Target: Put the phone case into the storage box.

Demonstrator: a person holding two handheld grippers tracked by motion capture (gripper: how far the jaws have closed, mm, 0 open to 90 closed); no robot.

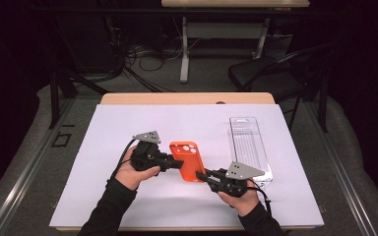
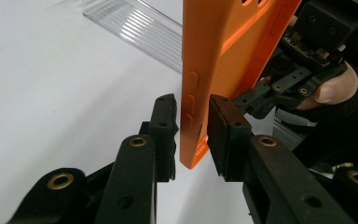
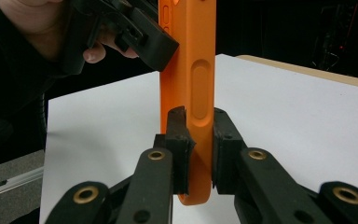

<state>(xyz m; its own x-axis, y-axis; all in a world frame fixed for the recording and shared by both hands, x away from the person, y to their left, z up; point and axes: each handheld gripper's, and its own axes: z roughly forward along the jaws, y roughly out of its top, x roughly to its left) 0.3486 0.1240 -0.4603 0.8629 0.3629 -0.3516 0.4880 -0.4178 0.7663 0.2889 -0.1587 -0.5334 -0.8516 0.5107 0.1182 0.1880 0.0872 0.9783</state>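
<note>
Left hand-held gripper (image 1: 176, 162): points toward the right, jaws narrowly parted with slight gaps at the pads.
Right hand-held gripper (image 1: 202, 175): points toward the left, jaws clamped tight.
Left hand (image 1: 134, 173): wraps the gripper body.
Forearms: dark sleeves, entering from below.

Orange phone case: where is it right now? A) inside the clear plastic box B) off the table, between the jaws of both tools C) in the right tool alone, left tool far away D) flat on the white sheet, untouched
B: the orange phone case is up off the sheet, with the right tool clamped on one edge and the left tool straddling the other; the clear plastic box lies apart.
</note>
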